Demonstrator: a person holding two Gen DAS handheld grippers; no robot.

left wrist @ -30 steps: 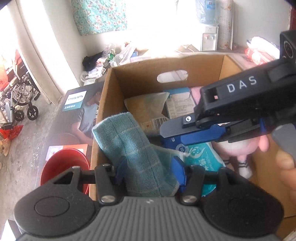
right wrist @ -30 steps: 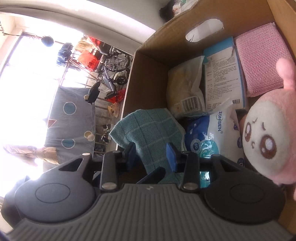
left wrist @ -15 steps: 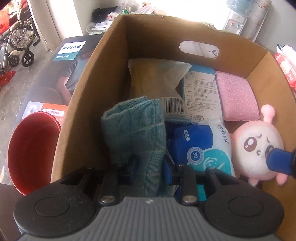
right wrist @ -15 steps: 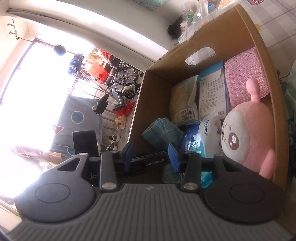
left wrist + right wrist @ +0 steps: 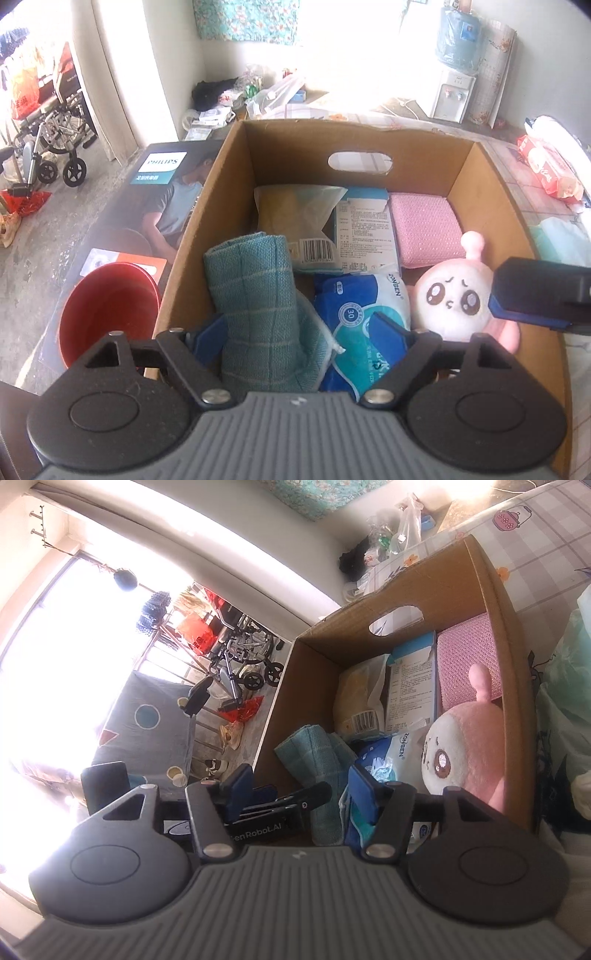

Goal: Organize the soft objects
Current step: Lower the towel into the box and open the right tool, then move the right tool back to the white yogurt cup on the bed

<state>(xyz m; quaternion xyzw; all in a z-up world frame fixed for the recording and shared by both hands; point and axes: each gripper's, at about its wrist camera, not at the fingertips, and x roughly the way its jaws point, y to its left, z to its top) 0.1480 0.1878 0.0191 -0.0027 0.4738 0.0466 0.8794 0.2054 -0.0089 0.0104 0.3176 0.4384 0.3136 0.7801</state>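
Cardboard walls of the box [image 5: 236, 162] frame nearly everything in the left wrist view. The left gripper [image 5: 299, 336] hangs over the near edge of the box with its jaws spread wide, released, and the folded teal cloth [image 5: 255, 291] stands between them against the left wall, touched by neither pad as far as can be told. That spread reads as a let-go: the cloth leans on the wall and on the blue wipes pack [image 5: 354, 314] just beside it, so it stays up without help. The pink plush [image 5: 454, 295] sits by the right wall, the pink sponge [image 5: 424, 229] in the far right corner, and a bagged yellow item [image 5: 291, 210] and a flat printed pack [image 5: 364, 232] lie along the far wall below the handle hole. The right gripper enters at the right edge, just above the plush. A red bucket [image 5: 107, 306] stands outside the box's left wall.

From the right wrist view, the right gripper [image 5: 303, 790] is also open and holds nothing, hovering outside the near edge of the box [image 5: 480, 590]. The teal cloth [image 5: 310, 746] shows upright near the left wall, wipes and plush [image 5: 469, 746] beside it. Judging by the packed rows, the sorting looks close to complete.
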